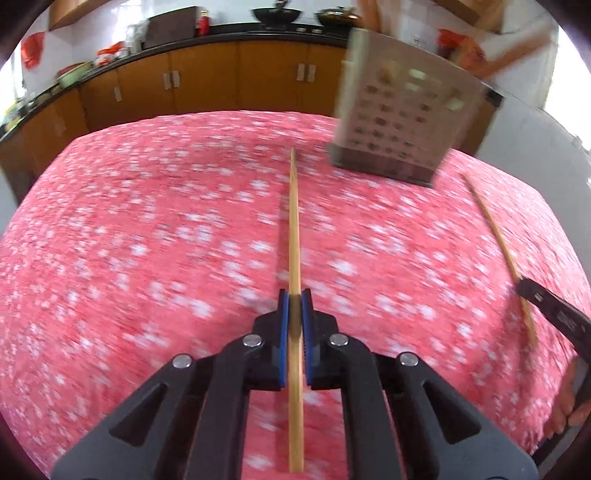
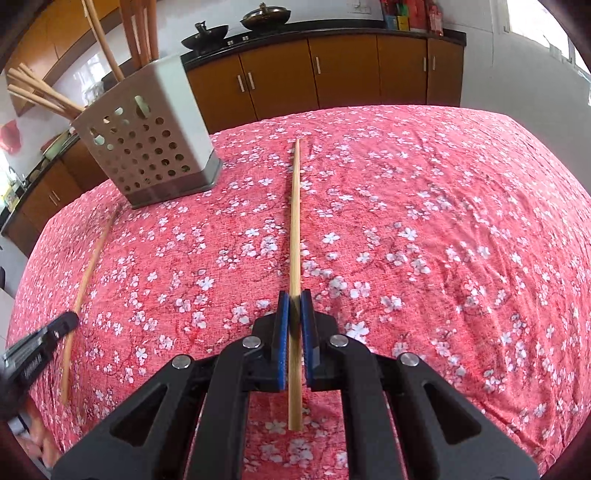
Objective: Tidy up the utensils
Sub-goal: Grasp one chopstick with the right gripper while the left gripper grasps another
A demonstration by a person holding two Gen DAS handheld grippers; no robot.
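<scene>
In the left wrist view my left gripper (image 1: pixel 294 295) is shut on a bamboo chopstick (image 1: pixel 294 221) that points away over the pink floral tablecloth (image 1: pixel 147 240). My right gripper (image 2: pixel 294 297) is shut on a second chopstick (image 2: pixel 295 221) in the same way. A perforated grey utensil holder (image 2: pixel 147 144) stands at the far left of the right wrist view with several wooden utensils (image 2: pixel 40 92) in it. The left wrist view shows that holder (image 1: pixel 402 122) blurred at the far right. Each view catches the other gripper at its edge: the right gripper (image 1: pixel 522 286) and the left gripper (image 2: pixel 70 319).
Behind the table runs a dark counter (image 2: pixel 332 33) over brown cabinets (image 2: pixel 343 70), with two woks (image 2: pixel 205 37) on it. The tablecloth drops away at the far table edge (image 2: pixel 369 109). A hand (image 1: pixel 569 406) shows at the lower right of the left wrist view.
</scene>
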